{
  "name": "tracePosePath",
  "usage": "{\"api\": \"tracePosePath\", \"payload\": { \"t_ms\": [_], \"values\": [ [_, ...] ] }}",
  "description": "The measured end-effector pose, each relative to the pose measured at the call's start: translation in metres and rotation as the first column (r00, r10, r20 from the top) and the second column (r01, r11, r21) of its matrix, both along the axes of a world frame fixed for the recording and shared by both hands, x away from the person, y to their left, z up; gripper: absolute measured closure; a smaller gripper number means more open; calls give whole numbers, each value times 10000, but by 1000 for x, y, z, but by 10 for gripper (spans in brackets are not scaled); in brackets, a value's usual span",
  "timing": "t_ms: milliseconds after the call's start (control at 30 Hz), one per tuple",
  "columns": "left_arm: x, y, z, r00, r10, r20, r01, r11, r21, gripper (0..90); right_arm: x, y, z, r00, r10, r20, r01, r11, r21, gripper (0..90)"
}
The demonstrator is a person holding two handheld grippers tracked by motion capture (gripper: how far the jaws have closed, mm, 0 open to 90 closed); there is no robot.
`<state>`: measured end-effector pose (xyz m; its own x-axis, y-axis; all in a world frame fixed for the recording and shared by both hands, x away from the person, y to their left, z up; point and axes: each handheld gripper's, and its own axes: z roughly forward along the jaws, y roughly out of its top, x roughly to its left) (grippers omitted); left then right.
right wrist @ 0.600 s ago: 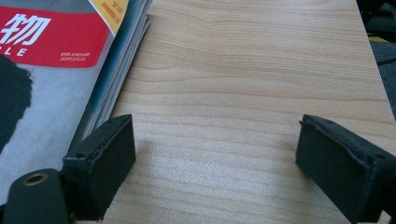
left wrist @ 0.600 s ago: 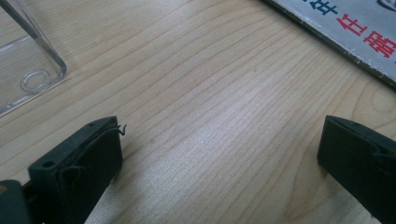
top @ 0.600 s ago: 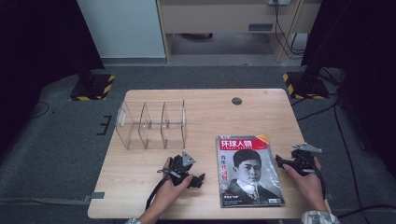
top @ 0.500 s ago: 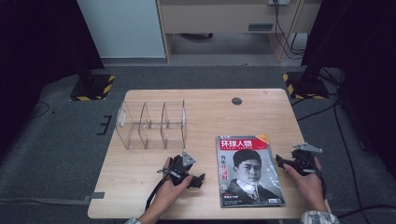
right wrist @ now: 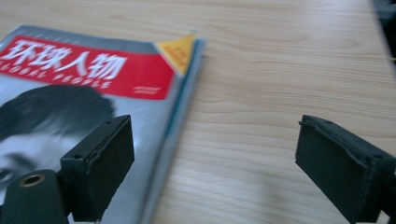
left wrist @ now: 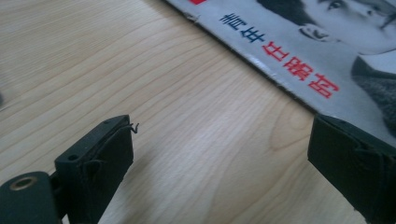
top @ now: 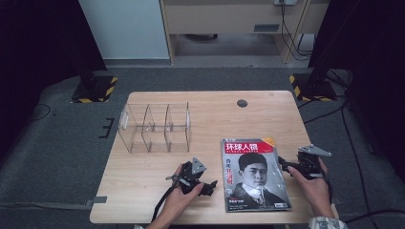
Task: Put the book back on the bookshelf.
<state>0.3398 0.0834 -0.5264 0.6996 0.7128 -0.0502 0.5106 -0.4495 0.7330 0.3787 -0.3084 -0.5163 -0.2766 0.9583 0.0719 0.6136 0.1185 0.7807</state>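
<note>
Wooden table (top: 143,191): magazine (top: 253,174), clear organizer (top: 155,127)

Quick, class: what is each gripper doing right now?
Left gripper: open, holding nothing, beside the grey portrait-cover magazine.
Right gripper: open, holding nothing, at the magazine's other edge.

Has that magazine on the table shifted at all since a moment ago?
No. The magazine lies in the same spot, as far right of the clear divider rack as before.

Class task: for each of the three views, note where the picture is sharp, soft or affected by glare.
High view: even light on the table, dark surroundings, and the clear organizer hard to read. Left gripper view: magazine print sharp, pale sheen on the wood. Right gripper view: soft, the title slightly blurred.
</note>
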Motion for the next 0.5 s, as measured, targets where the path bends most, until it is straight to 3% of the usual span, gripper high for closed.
{"api": "tracePosePath", "payload": {
  "t_ms": [233,500],
  "values": [
    [-9,-24,4,9993,-319,168,324,9991,-280,83,0,15,0,9953,965,-49,-965,9952,135,142],
    [-16,-45,3,9976,-640,261,648,9975,-297,109,1,23,-5,9883,1466,-413,-1464,9892,75,152]
  ]
}}
